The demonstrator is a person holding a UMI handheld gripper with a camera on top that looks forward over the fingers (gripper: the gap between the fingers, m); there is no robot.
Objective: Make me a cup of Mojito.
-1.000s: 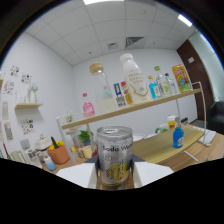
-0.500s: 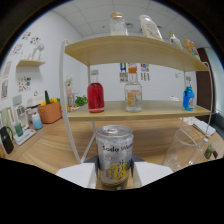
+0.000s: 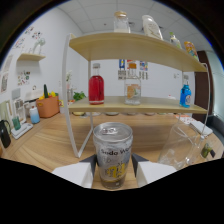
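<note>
Fingers point(image 3: 113, 172) clamped on soda can point(image 3: 113, 152) — unopened, near worktop's point(image 3: 50, 142) front edge. Glass point(image 3: 187, 145) beside it apparently empty — pouring and mixing still ahead.

bright even ceiling light, strong fisheye bending at edges, black vignette, slightly soft focus throughout

White walls point(image 3: 160, 67) and a panelled ceiling point(image 3: 95, 11) surround a wooden counter point(image 3: 47, 140) bearing a two-tier shelf point(image 3: 135, 47).
</note>
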